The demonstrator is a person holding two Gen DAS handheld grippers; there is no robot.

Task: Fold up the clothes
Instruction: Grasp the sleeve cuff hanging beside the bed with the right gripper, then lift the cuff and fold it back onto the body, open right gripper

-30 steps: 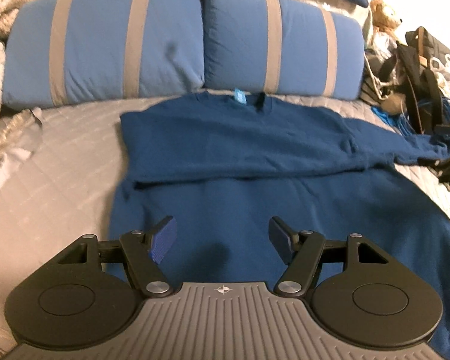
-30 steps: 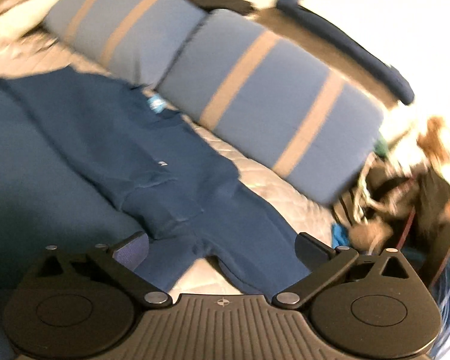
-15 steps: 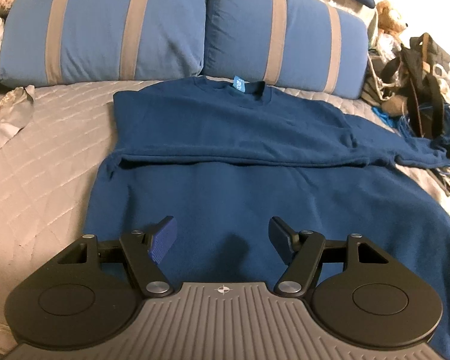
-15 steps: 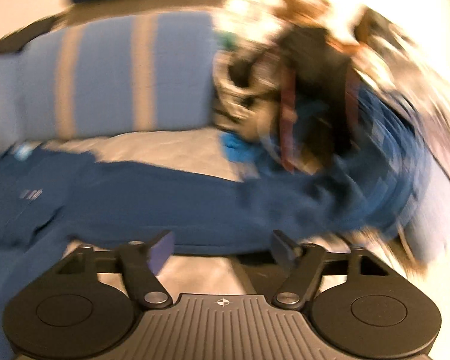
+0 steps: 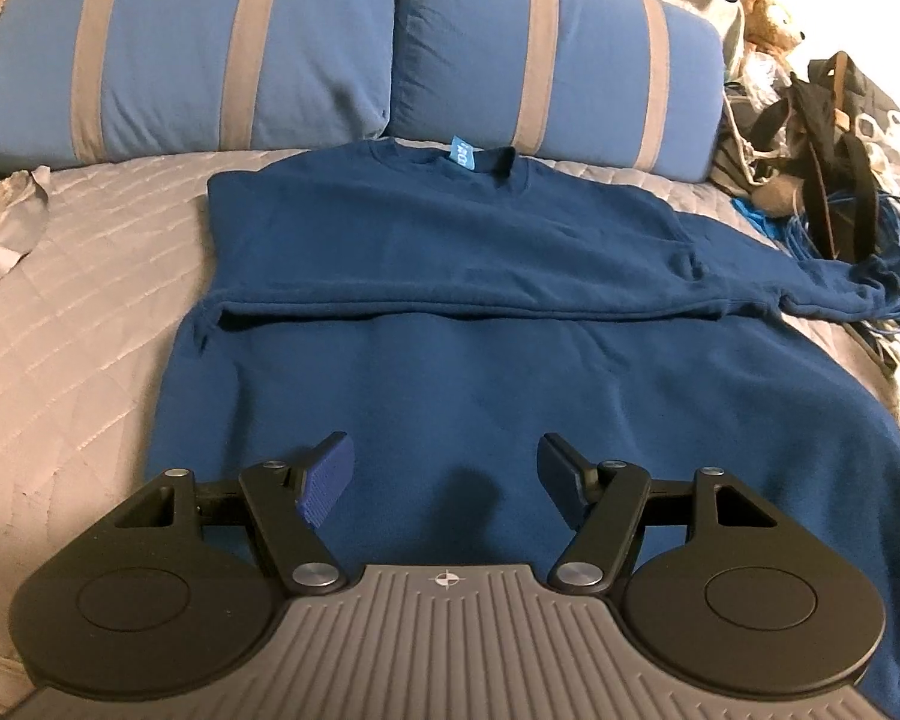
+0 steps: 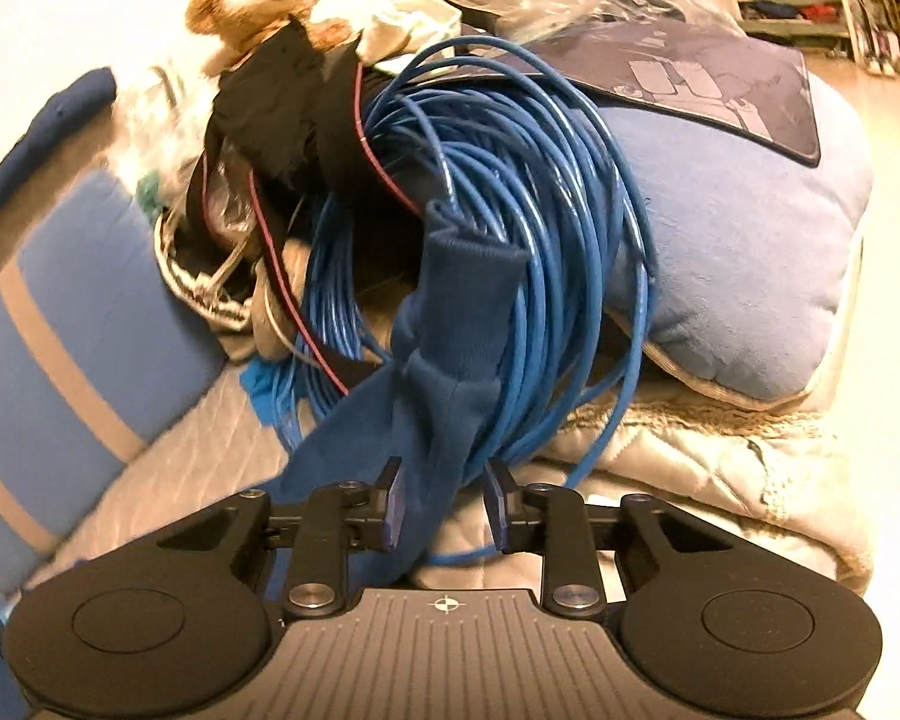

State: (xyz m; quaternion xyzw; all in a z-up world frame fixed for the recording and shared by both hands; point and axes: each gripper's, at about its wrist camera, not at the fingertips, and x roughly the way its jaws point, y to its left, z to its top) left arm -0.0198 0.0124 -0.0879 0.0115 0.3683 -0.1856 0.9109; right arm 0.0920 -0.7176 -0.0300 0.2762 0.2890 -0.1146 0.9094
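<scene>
Left claw [image 5: 444, 468] hangs wide open and holding nothing over the lower body of a navy sweatshirt [image 5: 450, 312], which lies flat on a quilted bed [image 5: 78, 300], collar toward two blue striped pillows [image 5: 390, 48]; one sleeve is folded across the chest, the other runs out to the right edge of the bed. Right claw [image 6: 444, 501], at that far end, has its jaws narrowed around the sleeve [image 6: 444, 360] just below the cuff, the fabric lying against the left finger while a small gap shows at the right; whether it is pinched cannot be told. A coil of blue cable [image 6: 510, 210] lies directly behind and around the cuff, loops passing beside and under the right finger. Crowding the bedside beyond are dark straps and a bag [image 6: 282, 102], a teddy bear [image 6: 258, 0], a pale blue cushion [image 6: 750, 270] and a cream blanket [image 6: 720, 468].
</scene>
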